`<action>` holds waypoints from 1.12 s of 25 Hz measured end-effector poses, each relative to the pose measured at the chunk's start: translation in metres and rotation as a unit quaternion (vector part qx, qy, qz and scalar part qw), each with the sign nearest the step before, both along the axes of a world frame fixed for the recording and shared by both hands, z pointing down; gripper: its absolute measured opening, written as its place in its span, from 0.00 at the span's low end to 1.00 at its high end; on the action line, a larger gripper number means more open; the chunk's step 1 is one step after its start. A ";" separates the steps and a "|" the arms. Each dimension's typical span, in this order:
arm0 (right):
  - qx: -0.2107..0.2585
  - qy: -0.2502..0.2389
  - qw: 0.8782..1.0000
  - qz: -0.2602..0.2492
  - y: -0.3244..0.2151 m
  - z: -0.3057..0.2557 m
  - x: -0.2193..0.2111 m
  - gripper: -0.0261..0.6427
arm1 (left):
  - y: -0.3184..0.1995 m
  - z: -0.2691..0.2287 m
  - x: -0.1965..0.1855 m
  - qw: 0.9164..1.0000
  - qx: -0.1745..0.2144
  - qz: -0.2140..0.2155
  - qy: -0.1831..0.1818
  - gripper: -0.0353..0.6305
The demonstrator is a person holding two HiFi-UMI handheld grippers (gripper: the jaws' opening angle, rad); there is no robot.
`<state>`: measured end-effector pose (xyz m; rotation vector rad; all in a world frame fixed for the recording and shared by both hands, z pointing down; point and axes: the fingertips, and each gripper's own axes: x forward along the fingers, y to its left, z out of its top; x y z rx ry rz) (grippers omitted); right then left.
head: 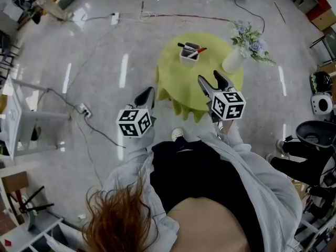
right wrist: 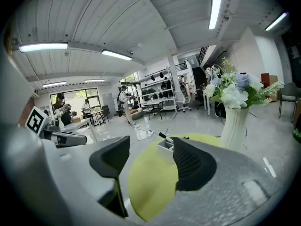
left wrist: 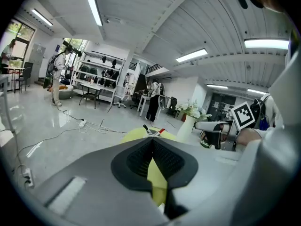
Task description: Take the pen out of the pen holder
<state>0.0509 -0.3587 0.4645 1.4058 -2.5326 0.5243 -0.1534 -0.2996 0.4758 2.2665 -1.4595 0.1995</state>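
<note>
Right gripper (head: 210,76) open, left gripper (head: 149,91) closed, both empty; I should straddle the black pen (head: 185,46) squarely, its pen holder (head: 189,55) near the table's (head: 176,83) far edge.

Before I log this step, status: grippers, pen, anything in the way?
Left gripper shut, empty. Right gripper open, empty, over table edge. Pens in pen holder. Flower vase to its right, path clear.

Head view: looking steeply down on the yellow table (head: 173,83).
Left gripper view: facing it low, from farther back.
Right gripper view: facing it low, nearer.
Shared: table, pen holder (head: 189,54).
</note>
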 end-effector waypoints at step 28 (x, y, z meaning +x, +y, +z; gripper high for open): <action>0.002 0.128 0.985 -0.114 -0.087 0.004 -0.051 0.47 | -0.051 0.013 0.000 0.999 -0.043 -0.028 0.012 0.08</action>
